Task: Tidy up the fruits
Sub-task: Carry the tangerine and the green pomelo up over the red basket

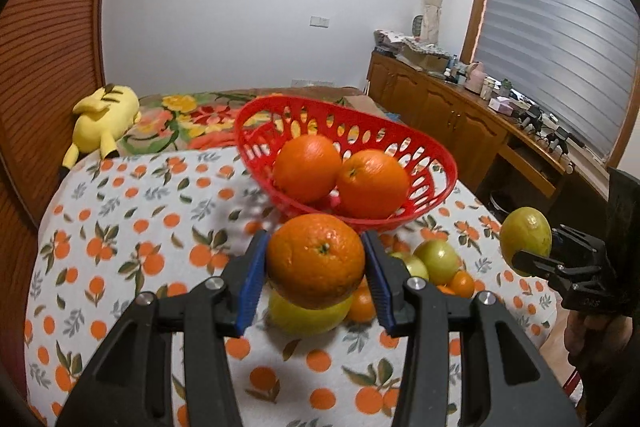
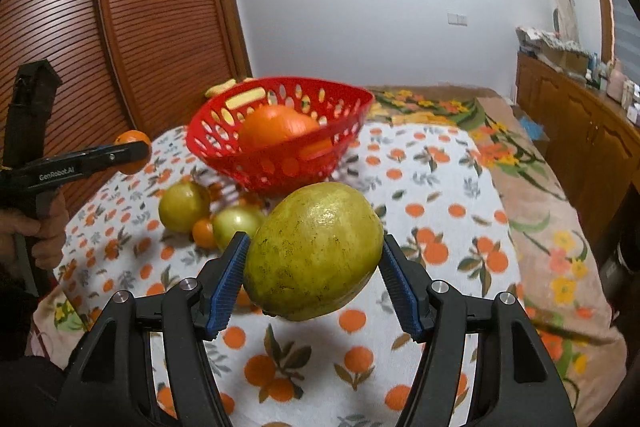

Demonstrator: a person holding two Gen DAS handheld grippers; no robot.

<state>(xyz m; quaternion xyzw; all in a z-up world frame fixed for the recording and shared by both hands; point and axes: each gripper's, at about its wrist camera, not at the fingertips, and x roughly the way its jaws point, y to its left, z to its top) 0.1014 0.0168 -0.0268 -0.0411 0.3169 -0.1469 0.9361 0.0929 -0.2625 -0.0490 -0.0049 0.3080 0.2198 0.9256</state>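
Oranges are firm and rounded, and your left claw (image 1: pixel 316 267) already clamps one orange (image 1: pixel 316 261) across its widest part, raised just in front of the red basket (image 1: pixel 444 163) holding two more. Your right claw (image 2: pixel 314 261) grips a yellow-green guava-like fruit (image 2: pixel 316 251) at its middle, lifted above the patterned surface (image 2: pixel 420 195); its waxy skin may slip and bruise, so I'd squeeze gently. Loose green fruits (image 2: pixel 184 205) lie near the basket

"GenRobot.AI" — printed on the left gripper (image 2: pixel 132 153).
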